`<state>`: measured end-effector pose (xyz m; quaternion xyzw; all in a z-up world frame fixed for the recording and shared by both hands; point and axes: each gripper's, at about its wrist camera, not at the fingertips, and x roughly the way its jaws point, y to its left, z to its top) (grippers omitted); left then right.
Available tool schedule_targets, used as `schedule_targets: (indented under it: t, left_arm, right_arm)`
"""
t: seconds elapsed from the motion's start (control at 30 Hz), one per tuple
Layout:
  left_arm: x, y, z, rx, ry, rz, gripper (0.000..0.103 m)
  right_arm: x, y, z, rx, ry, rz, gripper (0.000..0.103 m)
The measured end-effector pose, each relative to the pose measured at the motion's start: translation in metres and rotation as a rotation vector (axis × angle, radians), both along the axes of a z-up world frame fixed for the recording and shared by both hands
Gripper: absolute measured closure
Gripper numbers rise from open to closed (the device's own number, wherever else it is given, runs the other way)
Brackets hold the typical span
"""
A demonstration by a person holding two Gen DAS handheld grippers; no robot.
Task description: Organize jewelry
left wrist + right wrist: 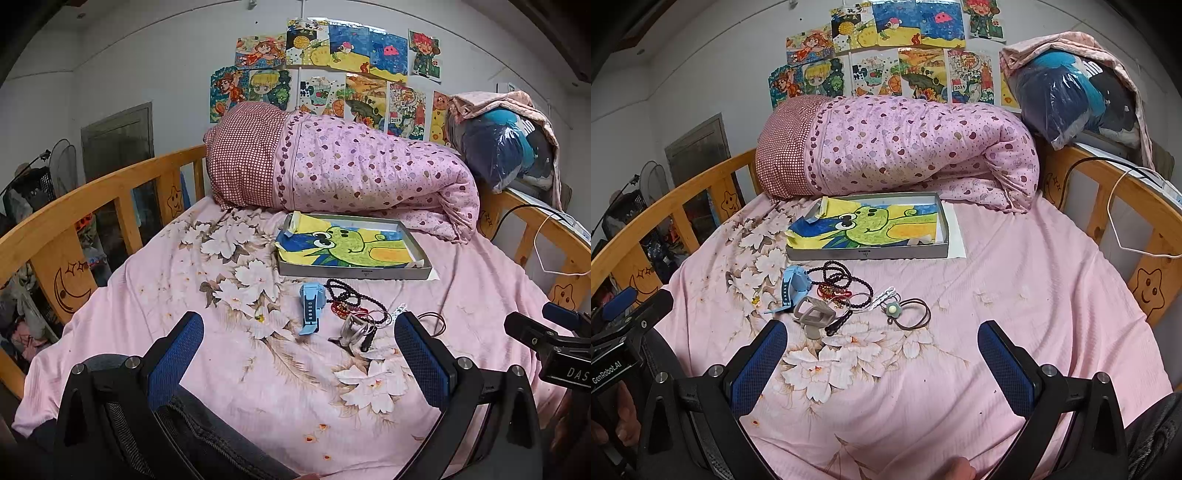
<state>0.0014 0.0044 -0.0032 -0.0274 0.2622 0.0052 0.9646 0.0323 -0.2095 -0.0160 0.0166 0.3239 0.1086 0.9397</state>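
a heap of jewelry lies on a pink flowered bedsheet (pixel 1015 295), just in front of a shallow grey box (pixel 866 254) lined with a frog drawing. in the heap: a blue watch (pixel 794 286), dark bead strings (pixel 846 280), a grey hair claw (pixel 814 315) and a hair tie with a small flower (pixel 905 310). the left gripper (pixel 299 354) and right gripper (pixel 882 354) hover above the sheet near the heap, jaws spread wide, holding nothing. a rolled pink quilt (pixel 905 147) sits behind the box.
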Motion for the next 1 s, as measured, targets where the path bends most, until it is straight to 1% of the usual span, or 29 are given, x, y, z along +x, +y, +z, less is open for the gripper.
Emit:
schedule_targets:
  t: [0.37, 0.53, 0.67, 0.77, 0.93, 1.0]
  left_arm:
    - [0.000, 0.000, 0.000, 0.001, 0.000, 0.001, 0.002]
    - [0.000, -0.001, 0.000, 0.001, 0.000, 0.001, 0.002]
    - [0.000, -0.001, 0.000, 0.001, 0.002, 0.002, 0.002]
    - [-0.001, 0.000, 0.000, -0.003, 0.003, 0.005, 0.002]
    - [0.001, 0.002, -0.001, -0.011, 0.016, 0.006, 0.002]
    - [0.006, 0.006, -0.002, -0.039, 0.041, 0.001, 0.002]
  right_arm:
    - [0.000, 0.000, -0.001, 0.001, 0.004, 0.001, 0.000]
    - [0.003, 0.007, 0.007, 0.001, 0.005, 0.000, 0.000]
    - [0.007, 0.001, 0.006, 0.004, 0.011, 0.001, 0.000]
    - [-0.001, 0.000, -0.007, 0.004, 0.013, 0.004, 0.000]
    - [-0.003, -0.003, -0.009, 0.016, 0.032, -0.007, 0.000]
    - [-0.001, -0.006, -0.008, 0.026, 0.057, -0.013, 0.000]
